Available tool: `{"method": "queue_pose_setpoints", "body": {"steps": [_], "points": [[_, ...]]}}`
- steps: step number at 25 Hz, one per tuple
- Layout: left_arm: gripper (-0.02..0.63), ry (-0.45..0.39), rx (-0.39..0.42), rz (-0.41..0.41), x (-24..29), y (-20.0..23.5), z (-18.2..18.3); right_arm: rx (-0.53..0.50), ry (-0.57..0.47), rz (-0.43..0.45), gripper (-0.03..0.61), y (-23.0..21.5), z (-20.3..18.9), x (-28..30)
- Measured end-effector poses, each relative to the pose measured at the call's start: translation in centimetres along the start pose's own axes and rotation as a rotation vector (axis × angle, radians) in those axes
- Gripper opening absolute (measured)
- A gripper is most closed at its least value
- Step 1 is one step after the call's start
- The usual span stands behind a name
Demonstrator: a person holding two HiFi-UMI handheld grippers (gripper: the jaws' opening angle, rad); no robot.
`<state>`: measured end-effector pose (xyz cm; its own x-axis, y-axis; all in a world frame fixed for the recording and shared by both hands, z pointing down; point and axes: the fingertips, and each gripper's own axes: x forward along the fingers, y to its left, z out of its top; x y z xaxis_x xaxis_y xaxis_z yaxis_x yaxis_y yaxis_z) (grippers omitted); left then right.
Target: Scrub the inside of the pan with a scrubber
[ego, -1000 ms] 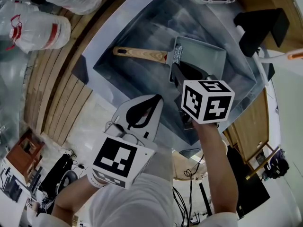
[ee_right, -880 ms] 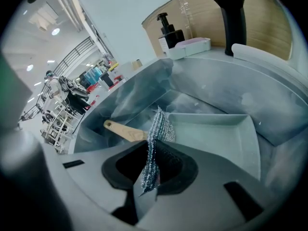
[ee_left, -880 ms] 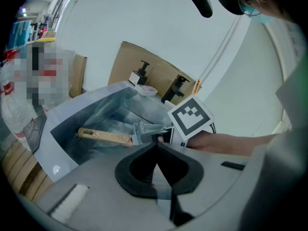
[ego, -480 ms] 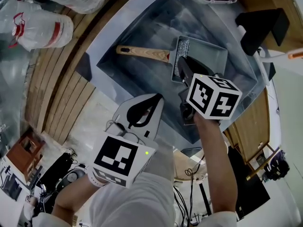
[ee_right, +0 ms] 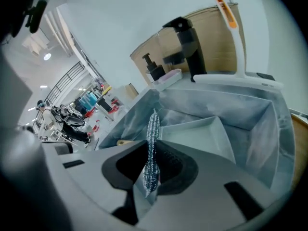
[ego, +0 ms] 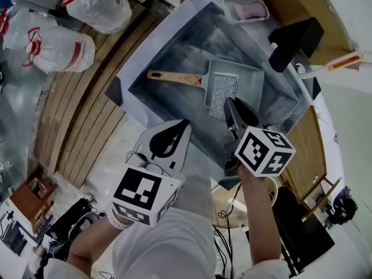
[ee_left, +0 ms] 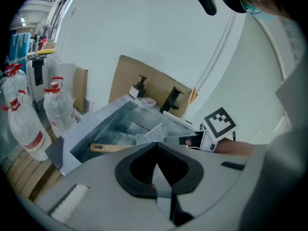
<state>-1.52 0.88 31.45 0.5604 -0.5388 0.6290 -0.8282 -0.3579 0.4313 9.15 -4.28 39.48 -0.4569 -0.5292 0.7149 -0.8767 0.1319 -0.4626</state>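
Note:
A square grey pan with a wooden handle lies in the steel sink. My right gripper is shut on a silver mesh scrubber, which hangs over the handle side of the pan. In the right gripper view the scrubber stands edge-on between the jaws, with the pan beyond it. My left gripper is shut and holds nothing, staying outside the sink's near edge. From the left gripper view its tips meet, and the pan and scrubber lie ahead.
Large water bottles stand left of the sink. A tray with pink soap sits at the sink's far rim. A black dispenser and an orange-handled tool are at the right. Wooden slats run along the left.
My right gripper has drawn back toward me and lifted the scrubber, which now hangs spread over the pan. The left gripper has barely moved.

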Motion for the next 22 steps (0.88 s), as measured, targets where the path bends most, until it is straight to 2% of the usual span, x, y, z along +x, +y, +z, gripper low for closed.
{"method": "queue_pose_setpoints", "body": {"steps": [5, 22], "points": [[-0.005, -0.023, 0.02, 0.008, -2.8, -1.2, 1.6, 0.003, -0.07, 0.0, 0.046, 1.6, 1.2, -5.1], [-0.006, -0.147, 0.143, -0.006, -12.7, -6.5, 8.0, -0.043, -0.401, -0.063, 0.047, 7.0, 7.6, -24.8]]}}
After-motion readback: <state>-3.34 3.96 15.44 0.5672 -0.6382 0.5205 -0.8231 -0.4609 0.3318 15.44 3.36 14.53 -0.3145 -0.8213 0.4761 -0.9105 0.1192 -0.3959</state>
